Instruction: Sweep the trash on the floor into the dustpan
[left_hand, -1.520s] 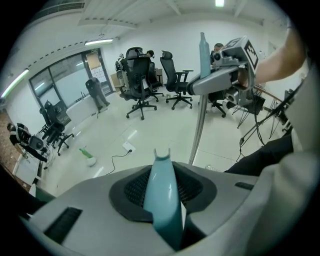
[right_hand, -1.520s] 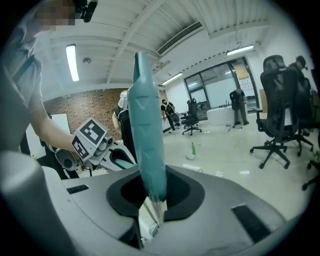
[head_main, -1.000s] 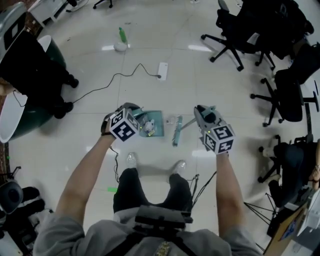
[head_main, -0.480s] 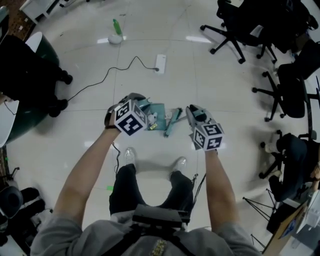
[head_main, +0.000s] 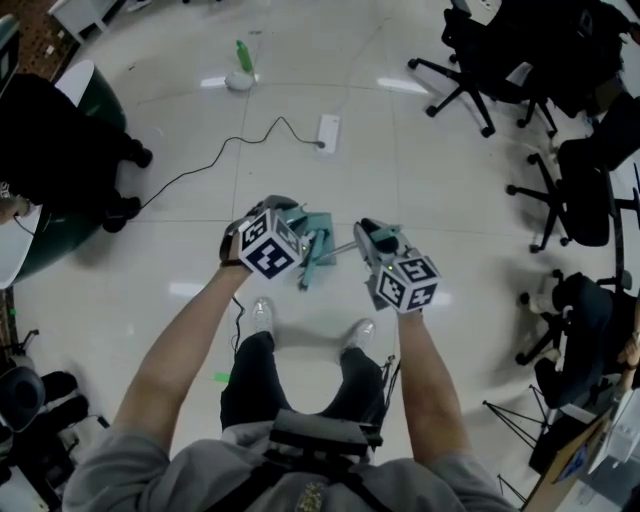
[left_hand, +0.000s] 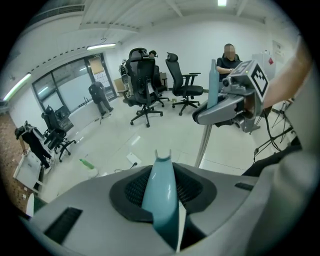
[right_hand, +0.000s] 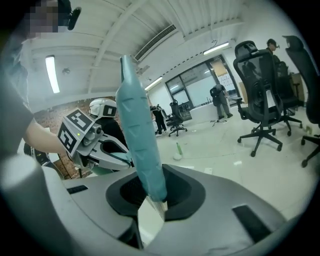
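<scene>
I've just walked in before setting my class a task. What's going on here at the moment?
A person stands on a glossy white tiled floor with a gripper in each hand. The left gripper is clamped on the handle of a teal plastic dustpan. The right gripper has the teal handle of a metal-poled broom between its jaws, which have just been opening a little. The broom's brush lies close against the dustpan, in front of the person's shoes. No trash can be made out.
</scene>
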